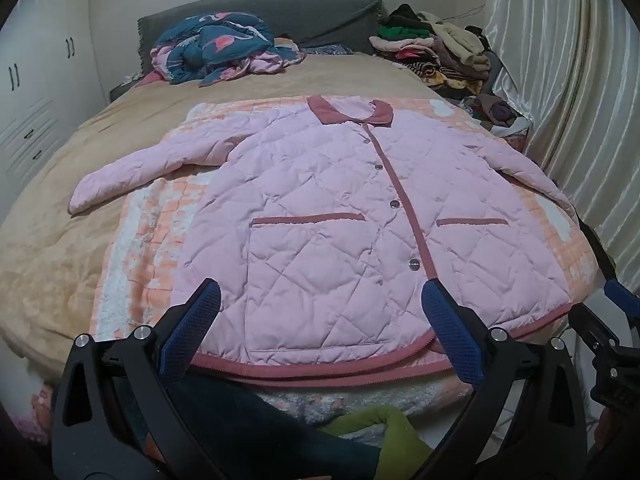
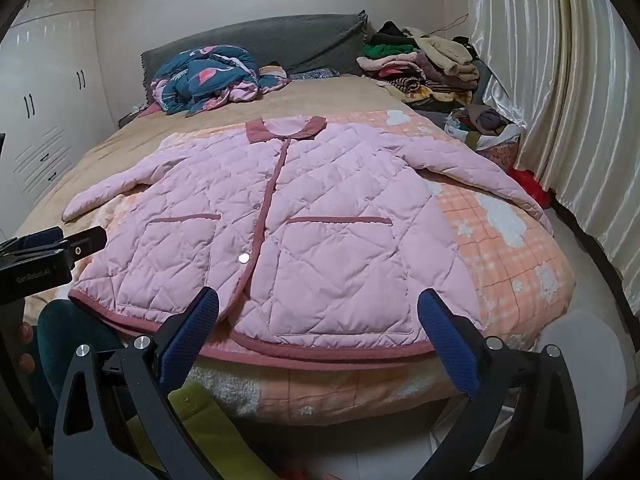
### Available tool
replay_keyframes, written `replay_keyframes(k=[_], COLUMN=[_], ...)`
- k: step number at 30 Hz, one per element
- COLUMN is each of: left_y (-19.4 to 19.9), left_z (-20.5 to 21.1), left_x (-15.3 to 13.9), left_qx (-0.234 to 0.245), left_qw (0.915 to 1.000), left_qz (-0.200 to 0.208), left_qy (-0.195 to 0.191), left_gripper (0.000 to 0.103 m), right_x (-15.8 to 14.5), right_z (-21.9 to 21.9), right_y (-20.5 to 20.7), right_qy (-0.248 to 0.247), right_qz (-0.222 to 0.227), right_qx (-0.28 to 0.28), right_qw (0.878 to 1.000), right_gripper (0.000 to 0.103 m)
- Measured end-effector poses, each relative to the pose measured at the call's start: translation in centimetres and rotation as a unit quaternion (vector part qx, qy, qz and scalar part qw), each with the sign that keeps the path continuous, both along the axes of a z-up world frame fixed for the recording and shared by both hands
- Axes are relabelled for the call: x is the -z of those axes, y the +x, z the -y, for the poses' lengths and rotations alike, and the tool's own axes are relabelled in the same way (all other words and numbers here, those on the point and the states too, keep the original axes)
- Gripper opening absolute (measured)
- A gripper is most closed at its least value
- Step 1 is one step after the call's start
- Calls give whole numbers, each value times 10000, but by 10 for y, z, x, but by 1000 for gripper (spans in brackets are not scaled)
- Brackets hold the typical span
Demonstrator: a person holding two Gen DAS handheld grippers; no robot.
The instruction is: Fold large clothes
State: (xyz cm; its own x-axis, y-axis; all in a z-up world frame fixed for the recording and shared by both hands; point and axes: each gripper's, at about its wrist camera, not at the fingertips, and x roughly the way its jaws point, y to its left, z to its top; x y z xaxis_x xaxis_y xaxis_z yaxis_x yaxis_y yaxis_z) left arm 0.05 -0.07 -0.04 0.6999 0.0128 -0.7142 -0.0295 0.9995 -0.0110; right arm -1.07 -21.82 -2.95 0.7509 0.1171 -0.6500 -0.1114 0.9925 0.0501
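Pink quilted jacket (image 1: pixel 320 216) laid flat, front up, buttoned, on peach checked blanket (image 1: pixel 140 248) at near end of bed (image 1: pixel 48 240). Collar (image 1: pixel 348 110) toward headboard (image 1: pixel 260 12), hem (image 1: pixel 320 368) along near edge of bed, just short of blanket's fold-over. Both sleeves out to sides: one sleeve (image 1: pixel 132 176) running off blanket onto tan cover, other sleeve (image 2: pixel 480 176) angling toward curtain side, cuff near bed's edge.

Left gripper (image 1: pixel 320 336): fingers spread wide, nothing between pads, held over hem, no contact seen. Right gripper (image 2: pixel 318 338): likewise wide apart, empty, over hem nr. front placket; not touching cloth.

Right-wrist view: left gripper's body at left margin, beside jacket's hem corner.

Open room: tan cover bare betw. collar and crumpled blue patterned bedding (image 1: pixel 216 48); bare strip also left of sleeve. Blanket exposed on curtain side of jacket body.

Far corner taken by pile of clothes (image 1: pixel 436 48), well apart from jacket. Curtain (image 1: pixel 568 80) close along that side; narrow gap only, red item (image 2: pixel 532 188) lying in it. Wardrobe (image 1: pixel 36 92) on opposite side.

Below bed edge: dark and yellow-green fabric (image 1: pixel 372 424), identity unclear.
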Motion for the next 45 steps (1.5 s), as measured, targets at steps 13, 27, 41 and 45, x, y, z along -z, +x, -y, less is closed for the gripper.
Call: replay_keyframes(k=[13,27,41,45], left_y=[-1,-2,-7,-6], left_z=[2,6,6,9], left_x=[-3,-5,-8,-8], left_qx=[3,24,60,65], left_qw=[10000,9999,9997,9997], left_qz=[96,127,233,243], left_qy=[0,-36,-58,-72], left_gripper=[94,94,94,94], right_x=[-3,-4,-5,-5], right_z=[-1,-3,-4,-3], right_y=[-2,-4,-4,-4], right_qy=[-15,-49,-69,-70], right_qz=[71,108,127,130], right_qx=[-14,-4,-9,-16], right_qw=[10000,9999,9999,9999], right_gripper=[99,99,99,99])
